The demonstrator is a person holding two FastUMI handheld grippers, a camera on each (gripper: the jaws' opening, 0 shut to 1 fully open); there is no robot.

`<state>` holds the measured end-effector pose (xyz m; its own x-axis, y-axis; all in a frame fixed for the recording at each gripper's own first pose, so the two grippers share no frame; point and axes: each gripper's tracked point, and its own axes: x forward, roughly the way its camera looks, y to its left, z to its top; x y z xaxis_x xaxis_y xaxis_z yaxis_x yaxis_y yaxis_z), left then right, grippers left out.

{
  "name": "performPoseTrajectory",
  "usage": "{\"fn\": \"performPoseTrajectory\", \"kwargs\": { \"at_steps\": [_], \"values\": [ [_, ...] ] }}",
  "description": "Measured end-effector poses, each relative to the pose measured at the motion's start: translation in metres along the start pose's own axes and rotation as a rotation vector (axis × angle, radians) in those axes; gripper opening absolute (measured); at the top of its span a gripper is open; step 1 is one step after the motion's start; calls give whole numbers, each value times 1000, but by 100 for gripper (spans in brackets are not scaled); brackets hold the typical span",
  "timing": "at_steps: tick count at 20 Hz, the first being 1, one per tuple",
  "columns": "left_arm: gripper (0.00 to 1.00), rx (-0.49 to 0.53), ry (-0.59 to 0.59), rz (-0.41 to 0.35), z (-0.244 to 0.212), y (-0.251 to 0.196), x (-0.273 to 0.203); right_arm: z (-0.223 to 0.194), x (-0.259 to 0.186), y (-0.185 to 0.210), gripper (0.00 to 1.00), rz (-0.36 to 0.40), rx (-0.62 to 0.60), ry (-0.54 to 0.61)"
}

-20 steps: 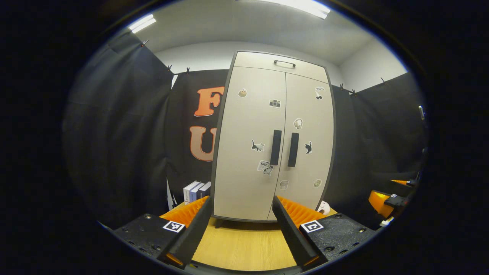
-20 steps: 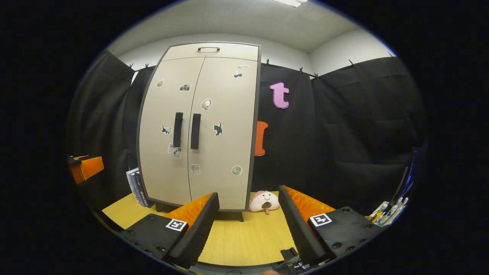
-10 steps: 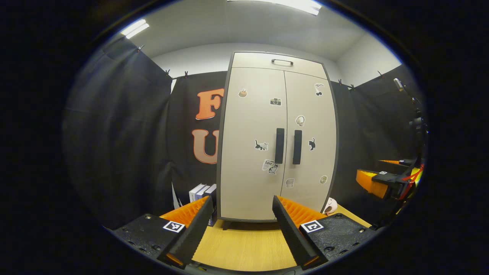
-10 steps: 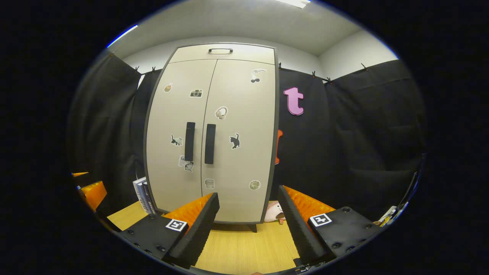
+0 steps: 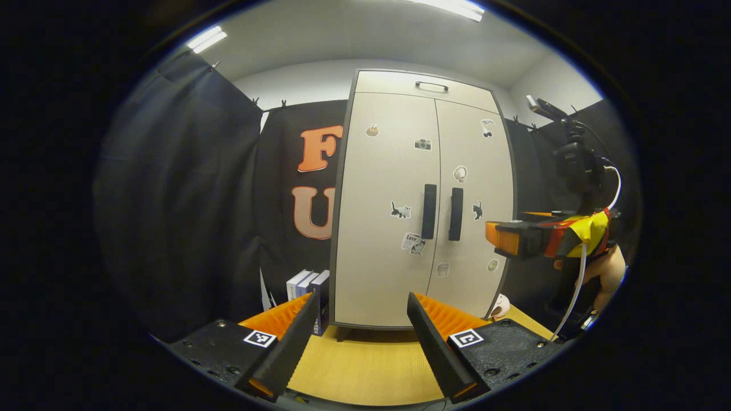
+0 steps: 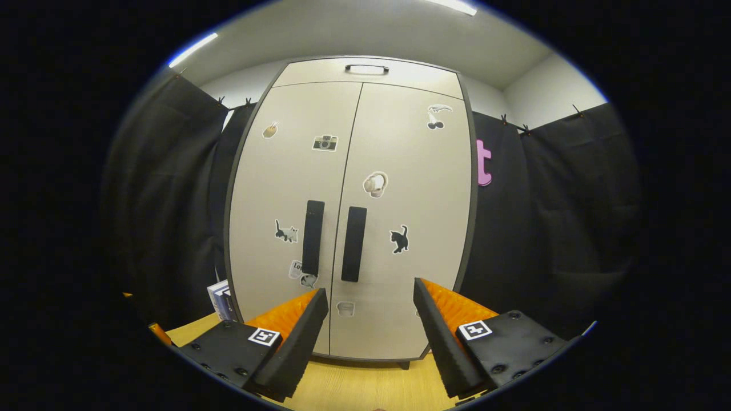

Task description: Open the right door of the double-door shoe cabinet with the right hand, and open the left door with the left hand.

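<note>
A: Left gripper view first: the shoe cabinet (image 5: 420, 200) stands upright in the middle of the frame on the wooden table (image 5: 365, 371), both doors flat and closed. The left door (image 5: 382, 211) and right door (image 5: 474, 200) meet at a centre seam, with the left handle (image 5: 429, 211) and right handle (image 5: 456, 213) side by side as two dark vertical bars.

B: And the left gripper (image 5: 361, 339)?

A: Low centre of the frame, jaws spread wide, nothing between them. It sits well short of the cabinet, touching nothing.

B: What's that at the right edge?

A: The right gripper (image 5: 502, 238), seen side on at mid height, held by a hand (image 5: 608, 274). Its tip points toward the right door. From this angle I cannot tell whether it touches the door.

B: Right gripper view, then.

A: The cabinet (image 6: 351, 217) is large across the centre of the frame. The right handle (image 6: 353, 244) hangs just above the gap between the right gripper's (image 6: 370, 337) fingers. Those jaws are released, wide apart, gripping nothing, and the handle is clear of both.

B: Anything else?

A: Books (image 5: 308, 285) stand at the cabinet's lower left, a small plush toy (image 5: 501, 307) peeks out at its lower right, and cat stickers (image 6: 400, 238) dot the doors. A drawer handle (image 6: 366, 69) sits along the top.
</note>
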<state>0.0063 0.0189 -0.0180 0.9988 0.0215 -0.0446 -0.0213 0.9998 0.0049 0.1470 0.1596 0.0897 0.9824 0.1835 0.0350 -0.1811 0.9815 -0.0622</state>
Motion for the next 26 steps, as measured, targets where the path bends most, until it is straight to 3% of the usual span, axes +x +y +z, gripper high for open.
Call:
{"fn": "performPoseTrajectory", "kwargs": {
  "at_steps": [4,5,9,10,11,12,14,15,17,19,20,21,24,25,26],
  "values": [
    [95,-5,0,20,0,11,8,11,40,10,98,1,33,1],
    [95,-2,-2,26,-2,14,11,13,51,12,93,-1,35,-3],
    [95,-10,0,56,-4,27,20,20,85,15,93,-10,38,-27],
    [95,-15,2,60,-4,28,22,20,92,14,98,-17,47,-28],
    [92,-15,7,64,-7,30,22,20,99,14,98,-19,62,-26],
    [92,-11,11,68,-8,31,23,18,107,14,93,-22,78,-20],
    [95,-2,12,76,-9,36,29,14,119,13,95,-20,102,-2],
    [95,0,10,83,-10,41,34,12,123,13,86,-19,107,4],
    [92,0,17,93,-14,43,36,8,132,15,87,-12,103,7],
    [95,4,26,99,-17,46,39,3,140,19,84,-6,87,14],
    [95,8,27,101,-18,46,39,1,142,21,75,-5,78,19],
    [95,13,28,102,-19,47,41,-1,146,23,86,-3,74,24],
    [95,12,25,121,-18,51,43,-4,153,17,85,-40,69,21],
    [92,9,27,125,-19,52,43,-3,153,20,64,-30,77,18],
    [95,3,31,127,-20,51,43,-5,158,20,53,-26,79,22]
  ]
}}
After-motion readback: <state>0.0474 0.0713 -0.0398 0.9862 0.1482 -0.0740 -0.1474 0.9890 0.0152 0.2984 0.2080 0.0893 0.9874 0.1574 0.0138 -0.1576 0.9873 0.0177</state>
